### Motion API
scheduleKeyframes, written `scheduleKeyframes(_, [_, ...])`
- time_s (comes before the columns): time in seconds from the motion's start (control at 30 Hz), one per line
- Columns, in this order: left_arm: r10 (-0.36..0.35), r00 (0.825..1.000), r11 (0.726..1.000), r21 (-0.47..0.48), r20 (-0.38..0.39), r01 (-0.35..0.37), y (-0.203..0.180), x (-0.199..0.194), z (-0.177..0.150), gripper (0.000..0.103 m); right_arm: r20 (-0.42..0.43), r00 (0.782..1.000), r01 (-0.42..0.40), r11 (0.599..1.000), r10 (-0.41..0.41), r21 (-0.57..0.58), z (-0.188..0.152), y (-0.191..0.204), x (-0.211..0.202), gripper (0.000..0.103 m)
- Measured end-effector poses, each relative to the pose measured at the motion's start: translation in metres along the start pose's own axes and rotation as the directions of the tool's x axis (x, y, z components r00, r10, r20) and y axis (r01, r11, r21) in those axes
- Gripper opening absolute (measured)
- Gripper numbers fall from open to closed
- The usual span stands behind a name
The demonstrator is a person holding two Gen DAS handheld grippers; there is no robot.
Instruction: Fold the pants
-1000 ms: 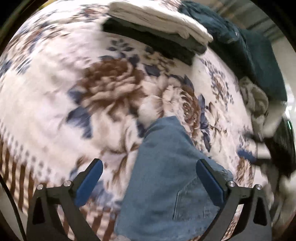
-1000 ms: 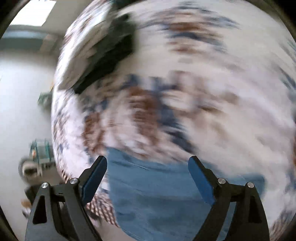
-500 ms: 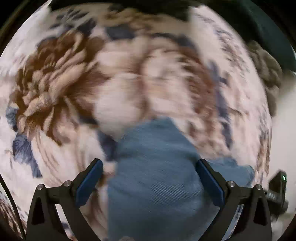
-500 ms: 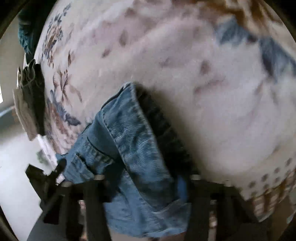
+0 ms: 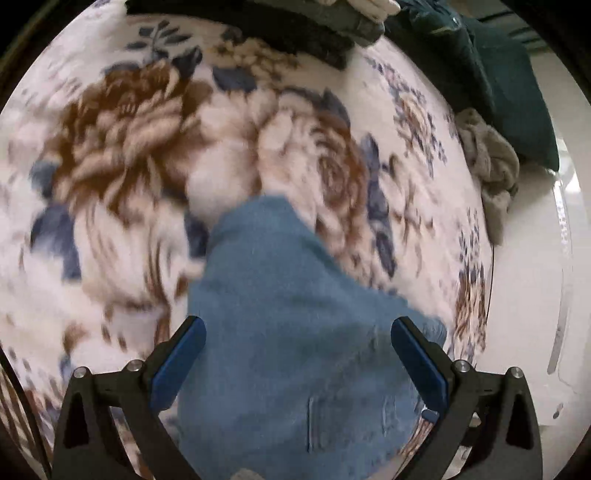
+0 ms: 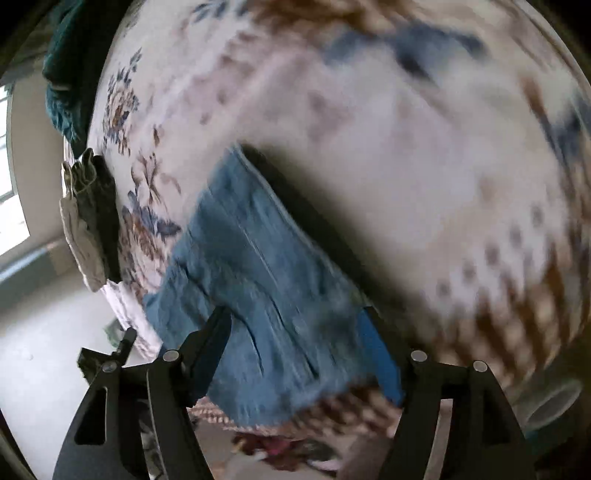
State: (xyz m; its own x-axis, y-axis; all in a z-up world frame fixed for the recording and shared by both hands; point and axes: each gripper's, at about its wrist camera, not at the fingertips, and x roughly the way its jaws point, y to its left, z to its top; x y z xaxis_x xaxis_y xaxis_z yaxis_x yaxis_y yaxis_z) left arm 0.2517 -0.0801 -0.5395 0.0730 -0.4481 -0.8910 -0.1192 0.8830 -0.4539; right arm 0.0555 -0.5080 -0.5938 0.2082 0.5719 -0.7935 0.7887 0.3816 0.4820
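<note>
Since a moment ago, the right gripper [image 6: 295, 343] has swung across to the jeans' folded edge, and its jaws, having narrowed, have just been opening again, apart with denim between them. The left gripper [image 5: 295, 347] hangs open over the jeans [image 5: 288, 332], which lie folded on a floral blanket [image 5: 129, 147]. Stacked folded clothes [image 5: 314, 33] sit at the blanket's far edge.

a second back the right gripper [image 6: 295, 350] looked square across the blue denim pants [image 6: 258, 280]; it has since rolled and swung round to their edge, jaws narrowing then just now opening again, the fabric between them. the left gripper [image 5: 295, 354] dipped close over the floral blanket [image 5: 129, 147], then drew back.
</note>
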Motion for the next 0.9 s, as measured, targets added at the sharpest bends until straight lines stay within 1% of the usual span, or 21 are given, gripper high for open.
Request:
scheduleKeyframes(0.03, [-0.006, 1.000, 1.000, -0.003, -0.015, 0.005, 0.003, 0.003, -0.007, 0.103, 0.001, 1.000, -0.005, 1.000, 0.005, 0.008, -0.012, -0.004, 0.003, 0.074])
scheduleKeyframes(0.07, [-0.005, 1.000, 1.000, -0.009, -0.030, 0.005, 0.005, 0.006, -0.011, 0.103, 0.000, 1.000, -0.011, 1.000, 0.011, 0.014, -0.024, -0.009, 0.008, 0.077])
scheduleKeyframes(0.1, [0.003, 0.999, 1.000, -0.006, -0.039, -0.003, 0.008, 0.008, -0.014, 0.103, -0.007, 0.999, -0.033, 0.999, 0.033, 0.027, -0.039, -0.016, 0.017, 0.078])
scheduleKeyframes(0.13, [0.022, 0.999, 1.000, 0.008, -0.047, -0.021, 0.012, 0.010, -0.018, 0.103, -0.013, 0.999, -0.052, 0.998, 0.053, 0.039, -0.044, -0.021, 0.023, 0.078])
scheduleKeyframes(0.17, [0.050, 0.997, 0.998, 0.029, -0.053, -0.049, 0.013, 0.012, -0.020, 0.103, -0.030, 0.996, -0.081, 0.995, 0.083, 0.061, -0.051, -0.026, 0.038, 0.078])
scheduleKeyframes(0.2, [0.074, 0.995, 0.996, 0.048, -0.060, -0.071, 0.014, 0.014, -0.021, 0.103, -0.051, 0.990, -0.123, 0.986, 0.130, 0.108, -0.058, -0.036, 0.057, 0.078])
scheduleKeyframes(0.23, [0.091, 0.994, 0.994, 0.062, -0.068, -0.087, 0.016, 0.015, -0.021, 0.103, -0.056, 0.987, -0.141, 0.980, 0.150, 0.137, -0.064, -0.039, 0.069, 0.078])
scheduleKeyframes(0.27, [0.100, 0.992, 0.993, 0.073, -0.079, -0.094, 0.019, 0.018, -0.020, 0.103, -0.046, 0.981, -0.176, 0.966, 0.188, 0.189, -0.070, -0.048, 0.077, 0.078])
scheduleKeyframes(0.3, [0.103, 0.990, 0.992, 0.078, -0.093, -0.096, 0.024, 0.022, -0.020, 0.103, -0.015, 0.965, -0.249, 0.936, 0.261, 0.249, -0.077, -0.058, 0.084, 0.080])
scheduleKeyframes(0.33, [0.104, 0.989, 0.992, 0.077, -0.103, -0.096, 0.027, 0.024, -0.020, 0.103, 0.000, 0.960, -0.271, 0.926, 0.281, 0.263, -0.080, -0.061, 0.092, 0.083])
scheduleKeyframes(0.37, [0.094, 0.988, 0.994, 0.075, -0.119, -0.085, 0.032, 0.028, -0.021, 0.103, 0.014, 0.956, -0.285, 0.922, 0.292, 0.260, -0.080, -0.062, 0.095, 0.083])
scheduleKeyframes(0.4, [0.090, 0.988, 0.994, 0.075, -0.126, -0.081, 0.034, 0.031, -0.021, 0.103, 0.040, 0.946, -0.321, 0.918, 0.320, 0.232, -0.080, -0.062, 0.101, 0.083])
scheduleKeyframes(0.47, [0.092, 0.987, 0.993, 0.087, -0.134, -0.081, 0.036, 0.034, -0.021, 0.103, 0.059, 0.943, -0.333, 0.924, 0.328, 0.188, -0.078, -0.059, 0.107, 0.088])
scheduleKeyframes(0.5, [0.092, 0.987, 0.992, 0.093, -0.136, -0.079, 0.036, 0.034, -0.021, 0.103, 0.075, 0.932, -0.363, 0.912, 0.355, 0.190, -0.078, -0.058, 0.112, 0.088])
scheduleKeyframes(0.57, [0.090, 0.986, 0.992, 0.098, -0.139, -0.077, 0.033, 0.036, -0.019, 0.103, 0.109, 0.896, -0.445, 0.873, 0.431, 0.202, -0.082, -0.055, 0.116, 0.089])
scheduleKeyframes(0.6, [0.089, 0.986, 0.992, 0.103, -0.139, -0.075, 0.032, 0.036, -0.019, 0.103, 0.127, 0.883, -0.468, 0.860, 0.451, 0.201, -0.087, -0.052, 0.116, 0.090])
scheduleKeyframes(0.7, [0.085, 0.985, 0.991, 0.111, -0.147, -0.069, 0.032, 0.036, -0.017, 0.103, 0.160, 0.869, -0.492, 0.853, 0.469, 0.174, -0.101, -0.048, 0.115, 0.091])
scheduleKeyframes(0.77, [0.078, 0.985, 0.992, 0.110, -0.152, -0.061, 0.033, 0.036, -0.016, 0.103, 0.178, 0.856, -0.513, 0.837, 0.485, 0.190, -0.109, -0.049, 0.115, 0.091])
scheduleKeyframes(0.8, [0.074, 0.985, 0.992, 0.112, -0.156, -0.057, 0.033, 0.036, -0.016, 0.103, 0.186, 0.856, -0.512, 0.837, 0.482, 0.191, -0.112, -0.050, 0.115, 0.091])
scheduleKeyframes(0.83, [0.073, 0.985, 0.992, 0.116, -0.157, -0.055, 0.033, 0.036, -0.015, 0.103, 0.185, 0.863, -0.500, 0.845, 0.469, 0.188, -0.111, -0.050, 0.116, 0.091])
scheduleKeyframes(0.9, [0.065, 0.984, 0.992, 0.119, -0.165, -0.045, 0.034, 0.037, -0.015, 0.103, 0.154, 0.899, -0.433, 0.888, 0.411, 0.157, -0.106, -0.040, 0.127, 0.093])
